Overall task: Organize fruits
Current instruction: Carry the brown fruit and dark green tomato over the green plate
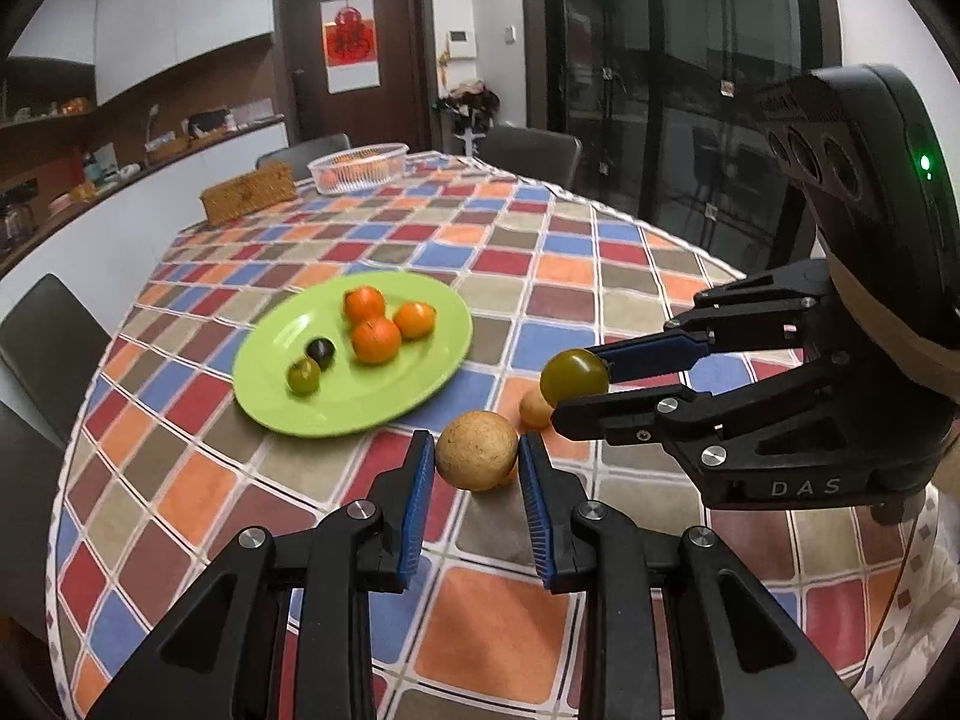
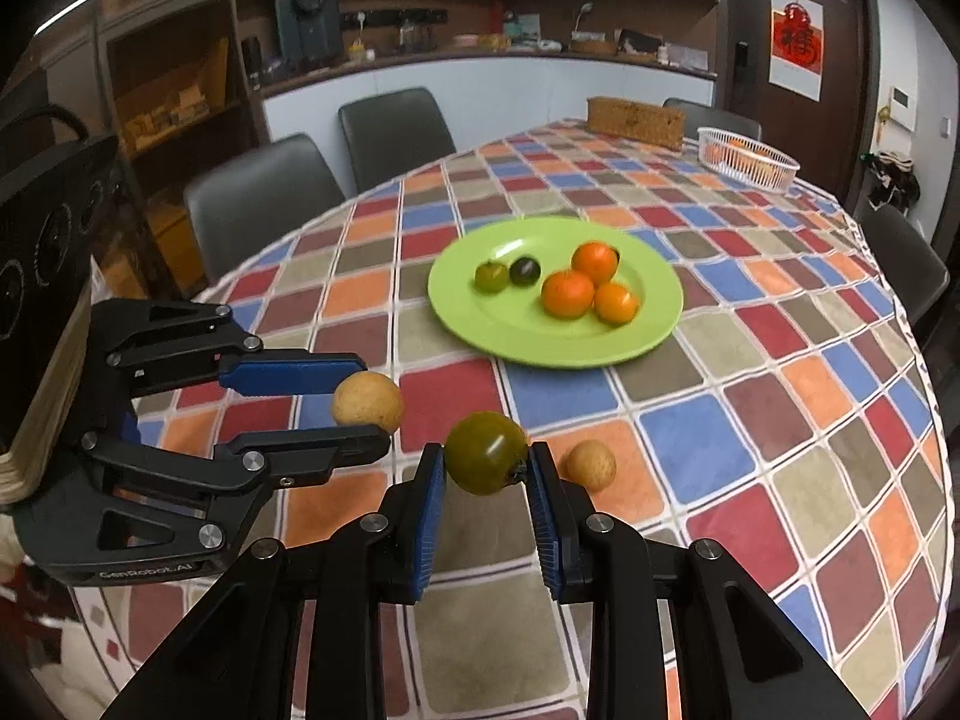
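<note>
a tan round fruit [image 1: 476, 450] and an olive-green tomato [image 2: 486, 461] hang clamped above the table; three oranges [image 2: 567, 294] sit on the green plate [image 2: 654, 324].

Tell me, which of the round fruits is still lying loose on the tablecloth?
The small tan fruit beside the right claw. The bigger tan one is gripped by the left claw, a green one by the right; the rest sit on the green plate.

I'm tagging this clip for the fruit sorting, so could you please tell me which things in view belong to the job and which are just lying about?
Part of the job:
- tan fruit in the left gripper
- green tomato in the right gripper
- small tan fruit on the tablecloth
- green plate with three oranges and two small tomatoes

Just lying about:
- white basket
- wicker box
- chairs
</note>
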Demonstrator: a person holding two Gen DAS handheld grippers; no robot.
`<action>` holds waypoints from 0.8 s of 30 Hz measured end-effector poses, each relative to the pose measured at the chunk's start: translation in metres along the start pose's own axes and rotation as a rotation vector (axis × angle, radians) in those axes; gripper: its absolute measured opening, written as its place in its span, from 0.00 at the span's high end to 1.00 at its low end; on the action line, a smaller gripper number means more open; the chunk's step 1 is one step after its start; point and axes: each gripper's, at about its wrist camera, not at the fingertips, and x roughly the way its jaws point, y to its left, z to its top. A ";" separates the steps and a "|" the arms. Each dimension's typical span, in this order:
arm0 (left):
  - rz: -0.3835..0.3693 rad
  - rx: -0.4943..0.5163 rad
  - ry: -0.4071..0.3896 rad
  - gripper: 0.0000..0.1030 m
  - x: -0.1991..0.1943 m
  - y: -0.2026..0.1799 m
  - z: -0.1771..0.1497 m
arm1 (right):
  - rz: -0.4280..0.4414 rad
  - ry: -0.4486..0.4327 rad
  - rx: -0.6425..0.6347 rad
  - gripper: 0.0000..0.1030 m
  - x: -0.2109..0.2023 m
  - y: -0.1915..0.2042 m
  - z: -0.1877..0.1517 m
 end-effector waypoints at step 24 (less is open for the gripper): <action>0.077 -0.150 -0.041 0.72 0.028 0.061 0.044 | -0.028 -0.073 0.053 0.72 0.028 -0.027 0.068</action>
